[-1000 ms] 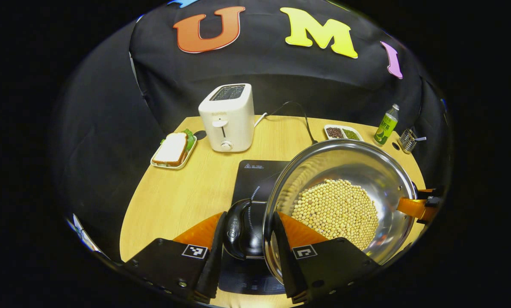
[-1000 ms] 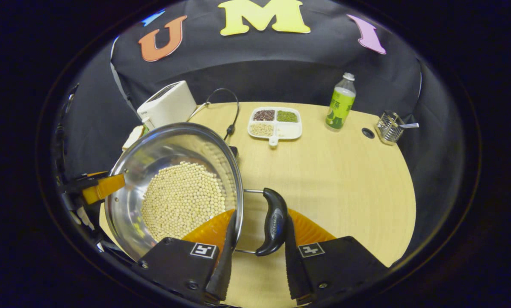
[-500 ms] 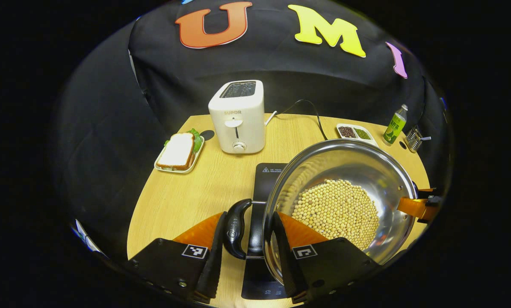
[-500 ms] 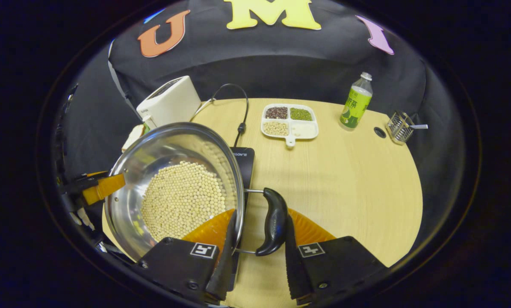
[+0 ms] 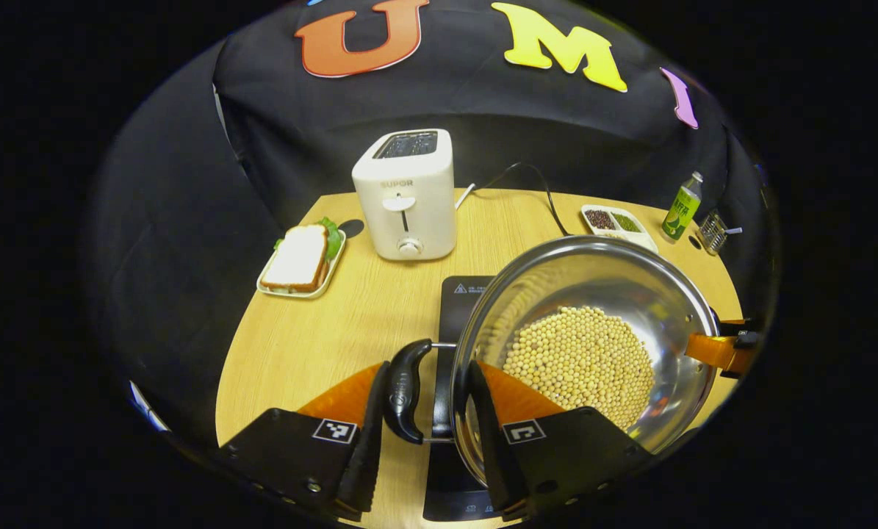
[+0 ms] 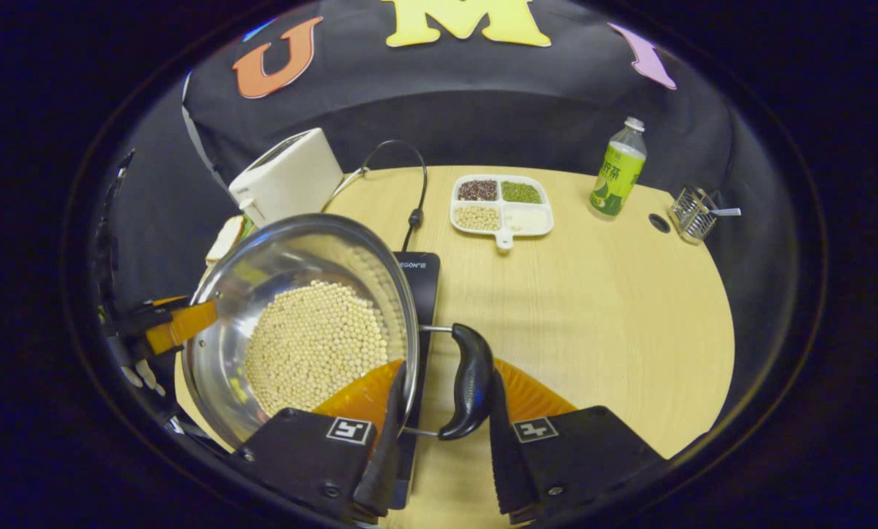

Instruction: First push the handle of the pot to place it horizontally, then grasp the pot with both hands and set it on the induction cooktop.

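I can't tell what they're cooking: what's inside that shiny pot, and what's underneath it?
Inside the pot: a heap of pale round beans. Beneath it a black induction cooktop shows at the edge; the pot hides most of it, so contact can't be told.

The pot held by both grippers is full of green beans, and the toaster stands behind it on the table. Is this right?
Not quite. The pot holds pale yellow soybeans, not green beans, as the left gripper view shows. The rest stands: both grippers hold it, and the toaster stands behind it on the table.
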The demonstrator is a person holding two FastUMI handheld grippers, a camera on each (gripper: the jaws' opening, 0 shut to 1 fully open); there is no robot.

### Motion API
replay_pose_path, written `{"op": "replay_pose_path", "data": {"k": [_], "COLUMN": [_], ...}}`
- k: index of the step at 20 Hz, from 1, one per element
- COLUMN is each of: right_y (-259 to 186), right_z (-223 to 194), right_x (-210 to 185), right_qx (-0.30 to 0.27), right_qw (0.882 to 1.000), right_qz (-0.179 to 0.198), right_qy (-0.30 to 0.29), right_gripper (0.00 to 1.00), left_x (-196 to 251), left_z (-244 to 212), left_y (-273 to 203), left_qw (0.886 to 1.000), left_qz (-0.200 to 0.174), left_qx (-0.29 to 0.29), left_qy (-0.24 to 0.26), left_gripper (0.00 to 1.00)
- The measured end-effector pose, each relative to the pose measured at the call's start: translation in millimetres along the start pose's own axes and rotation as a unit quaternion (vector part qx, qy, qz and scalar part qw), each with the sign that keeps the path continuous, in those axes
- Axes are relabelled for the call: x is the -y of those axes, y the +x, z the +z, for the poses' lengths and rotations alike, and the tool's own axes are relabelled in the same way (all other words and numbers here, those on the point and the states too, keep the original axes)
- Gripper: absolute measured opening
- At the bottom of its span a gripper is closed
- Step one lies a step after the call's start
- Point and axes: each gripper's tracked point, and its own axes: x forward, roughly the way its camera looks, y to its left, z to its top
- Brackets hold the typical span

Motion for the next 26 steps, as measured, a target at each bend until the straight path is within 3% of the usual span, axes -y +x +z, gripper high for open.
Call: {"op": "replay_pose_path", "data": {"k": [1,23,25,26], "right_y": [-1.4,-3.5,-7.1,-11.6], "right_z": [-0.5,-1.0,5.0,10.6], "right_x": [-1.6,-0.8,2.9,6.7], "right_qx": [-0.001,0.026,0.059,0.079], "right_qw": [1.0,1.0,0.998,0.997], "right_qz": [-0.001,0.005,0.002,-0.003], "right_qy": [-0.001,-0.003,-0.005,-0.004], "right_gripper": [0.54,0.6,0.69,0.75], "left_x": [0.8,-2.1,-1.8,-4.8], "left_z": [4.5,4.8,3.7,7.7], "left_y": [-0.9,0.6,-0.7,-3.7], "left_qw": [1.0,0.998,0.998,0.997], "left_qz": [-0.003,-0.008,-0.012,-0.004], "left_qx": [0.013,0.05,0.055,0.069], "left_qy": [0.004,0.024,0.026,0.024], "left_gripper": [0.57,0.6,0.61,0.66]}}
